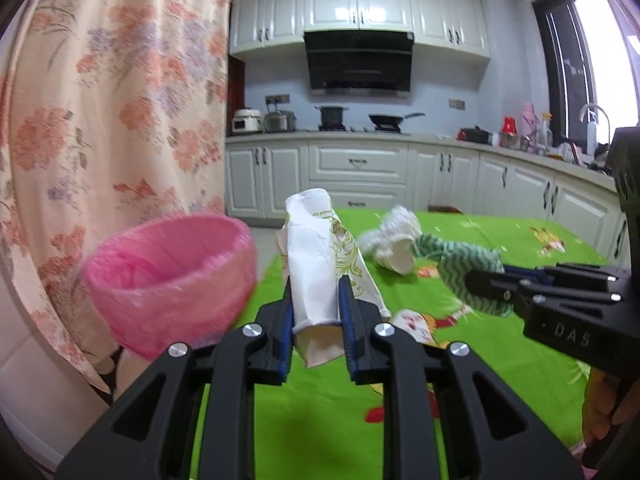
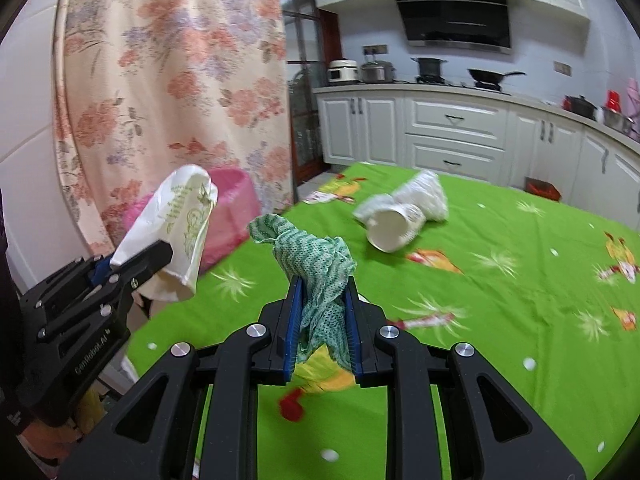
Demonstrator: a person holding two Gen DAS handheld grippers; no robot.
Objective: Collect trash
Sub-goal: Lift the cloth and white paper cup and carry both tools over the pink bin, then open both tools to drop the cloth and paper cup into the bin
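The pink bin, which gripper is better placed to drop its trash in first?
Left. Its gripper holds the paper bag right beside the pink bin; the right gripper with the green cloth sits farther away.

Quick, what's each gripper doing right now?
Left gripper: shut on the paper bag.
Right gripper: shut on the green cloth.

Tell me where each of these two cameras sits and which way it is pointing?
Left wrist view: sits on the left gripper, looking along its fingers at the paper bag it grips; the right gripper enters from the right.
Right wrist view: sits on the right gripper, looking along its fingers at the green cloth it grips; the left gripper shows at left.
Shared: pink bin, green tablecloth, crushed paper cup.
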